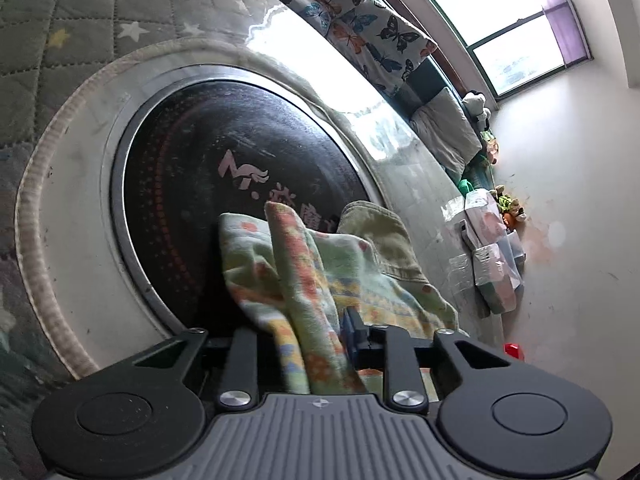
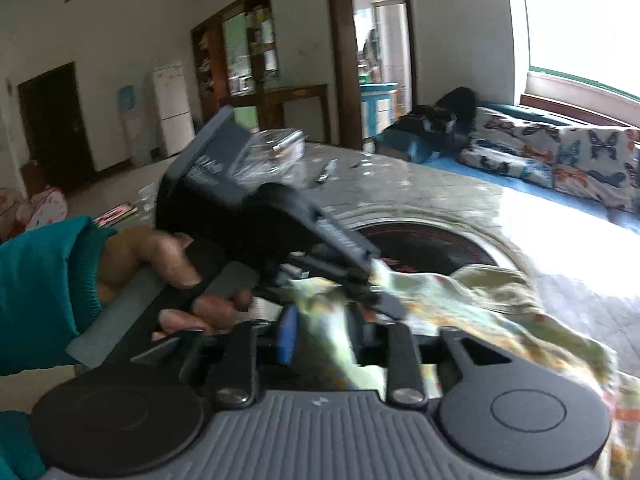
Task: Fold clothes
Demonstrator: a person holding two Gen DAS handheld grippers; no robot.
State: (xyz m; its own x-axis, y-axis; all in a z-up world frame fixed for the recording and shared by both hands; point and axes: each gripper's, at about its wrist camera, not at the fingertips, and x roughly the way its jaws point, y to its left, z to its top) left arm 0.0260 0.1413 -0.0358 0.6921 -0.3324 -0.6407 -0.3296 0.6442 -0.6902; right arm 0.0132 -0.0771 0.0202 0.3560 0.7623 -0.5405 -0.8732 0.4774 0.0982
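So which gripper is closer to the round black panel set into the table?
Left. The left gripper holds the patterned cloth right at the black panel rim; the right gripper sits further back, gripping the same cloth.

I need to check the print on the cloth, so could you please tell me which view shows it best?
The left wrist view: the patterned cloth is sharp and close, held between that gripper's fingers. In the right wrist view it is motion-blurred and partly hidden by the left gripper.

A home living room, butterfly-print sofa (image 2: 560, 156), white fridge (image 2: 173, 108), wooden shelving (image 2: 236, 52), bright window (image 1: 500, 20)
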